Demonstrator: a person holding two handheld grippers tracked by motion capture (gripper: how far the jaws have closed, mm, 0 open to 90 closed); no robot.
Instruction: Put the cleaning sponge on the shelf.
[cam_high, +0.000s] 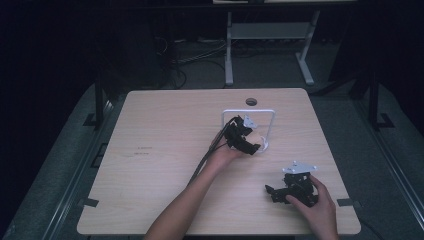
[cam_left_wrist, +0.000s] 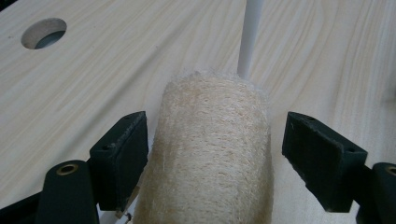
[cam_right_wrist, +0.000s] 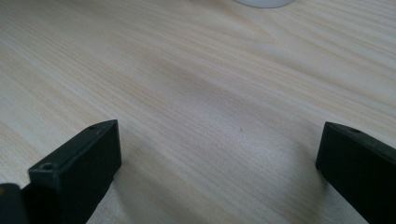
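Looking from above, your left gripper (cam_high: 248, 141) sits by the white rack (cam_high: 248, 111); your right gripper (cam_high: 280, 192) rests apart. In the left gripper view, wide jaws straddle the loofah (cam_left_wrist: 212, 149), not squeezing. In the right gripper view, jaws gape over bare table (cam_right_wrist: 210, 93). Grabbing is left.

The high view looked forward and down over the whole surface (cam_high: 165, 150). Each claw view sat close and low over that same wood; both caught the white stand (cam_left_wrist: 248, 37).

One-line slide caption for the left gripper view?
Open left gripper straddling a beige fibrous loofah roll before a thin white rod.
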